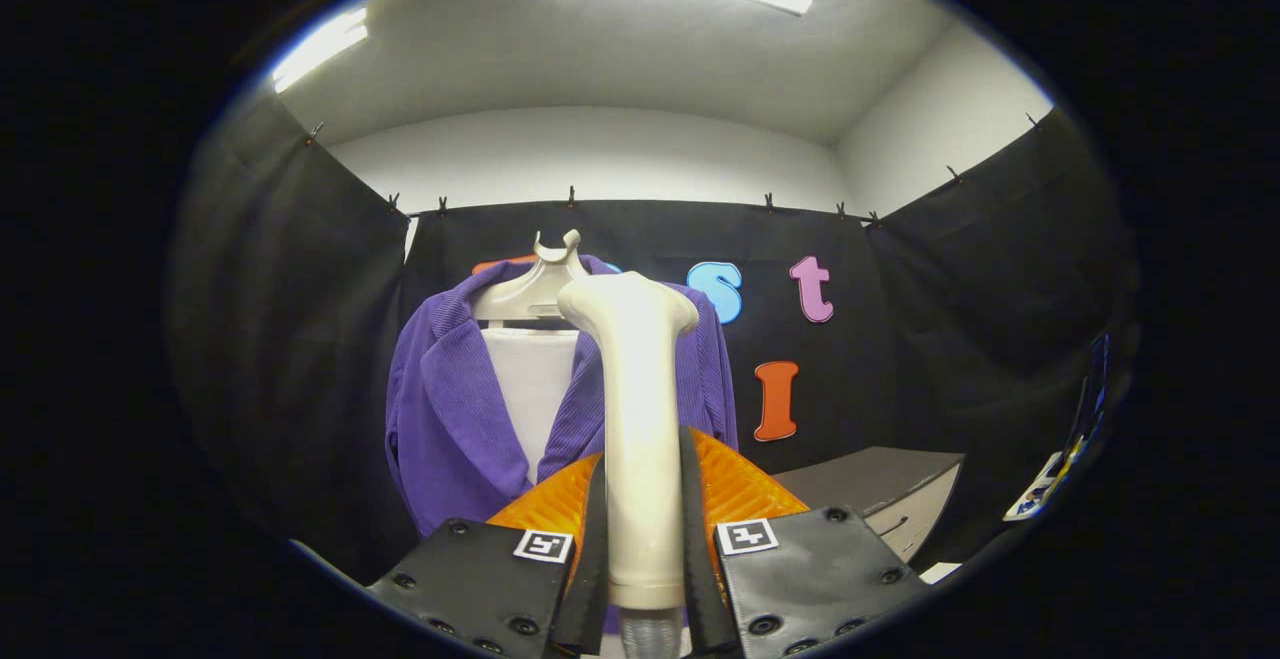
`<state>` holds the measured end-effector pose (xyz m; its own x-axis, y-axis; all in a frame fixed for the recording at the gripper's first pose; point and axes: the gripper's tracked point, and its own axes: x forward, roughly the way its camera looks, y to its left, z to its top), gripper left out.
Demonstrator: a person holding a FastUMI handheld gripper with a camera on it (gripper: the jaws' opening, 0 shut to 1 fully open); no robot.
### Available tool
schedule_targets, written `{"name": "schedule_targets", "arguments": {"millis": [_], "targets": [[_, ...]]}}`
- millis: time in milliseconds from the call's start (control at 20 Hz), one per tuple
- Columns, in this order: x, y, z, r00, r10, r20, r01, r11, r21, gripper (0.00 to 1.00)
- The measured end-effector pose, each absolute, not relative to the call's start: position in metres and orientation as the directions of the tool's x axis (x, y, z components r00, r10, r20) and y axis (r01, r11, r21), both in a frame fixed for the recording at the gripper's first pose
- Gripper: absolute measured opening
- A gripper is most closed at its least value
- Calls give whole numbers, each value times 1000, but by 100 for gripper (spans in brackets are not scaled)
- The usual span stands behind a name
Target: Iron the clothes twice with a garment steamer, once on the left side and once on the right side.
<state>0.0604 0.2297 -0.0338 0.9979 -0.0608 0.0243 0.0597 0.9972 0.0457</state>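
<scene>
Between the two fingers of the tool (642,499) stands a cream garment steamer (635,419), its handle upright and clamped on both sides by the fingers, its rounded head rising above them. Just beyond the steamer head hangs a purple jacket (450,409) over a white shirt (535,389), both carried on a pale hanger (535,289) against the booth's black cloth wall (900,339). Steamer head overlaps the jacket's right lapel in the view; whether they touch cannot be told. To the right, near the cloth, sits a dark desk (880,484) with a pale front.
</scene>
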Motion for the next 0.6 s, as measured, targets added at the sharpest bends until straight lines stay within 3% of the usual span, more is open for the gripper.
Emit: {"name": "schedule_targets", "arguments": {"millis": [600], "targets": [[94, 243, -86, 993, -97, -60, 97, 995, -9, 39]]}}
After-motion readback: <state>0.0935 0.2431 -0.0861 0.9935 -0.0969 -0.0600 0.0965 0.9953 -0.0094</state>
